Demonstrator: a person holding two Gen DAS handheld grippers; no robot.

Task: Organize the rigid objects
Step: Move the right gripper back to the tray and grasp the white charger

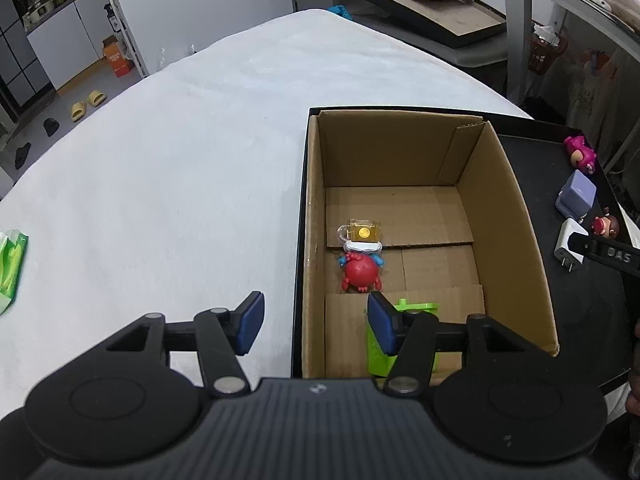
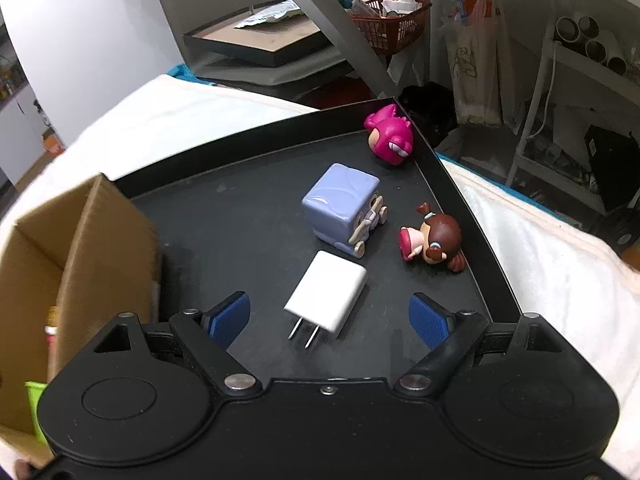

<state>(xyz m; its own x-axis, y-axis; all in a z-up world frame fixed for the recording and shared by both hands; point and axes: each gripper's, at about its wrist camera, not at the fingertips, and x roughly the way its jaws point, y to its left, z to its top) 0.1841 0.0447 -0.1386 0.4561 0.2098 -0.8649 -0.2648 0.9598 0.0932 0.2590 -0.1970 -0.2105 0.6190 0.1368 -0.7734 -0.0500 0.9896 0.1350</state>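
A cardboard box [image 1: 508, 216] stands in a black tray [image 2: 240, 208]. Inside it lie a red crab toy [image 1: 360, 272], a small clear mug with yellow liquid [image 1: 362, 232] and a green plastic piece [image 1: 416, 308]. My left gripper [image 1: 316, 322] hangs open over the box's near left wall, holding nothing. On the tray beside the box lie a white charger plug [image 2: 328, 294], a lilac cube figure [image 2: 340, 206], a brown-haired doll [image 2: 436, 240] and a pink figure [image 2: 390, 136]. My right gripper [image 2: 328, 318] is open, its pads on either side of the charger's prongs.
A white cloth [image 1: 180, 160] covers the table, with a green packet [image 1: 12, 268] at its far left edge. Behind the table stand another black tray on a stand [image 1: 424, 4], an orange basket [image 2: 392, 20] and shelving. The right gripper's tip [image 1: 604, 256] shows in the left wrist view.
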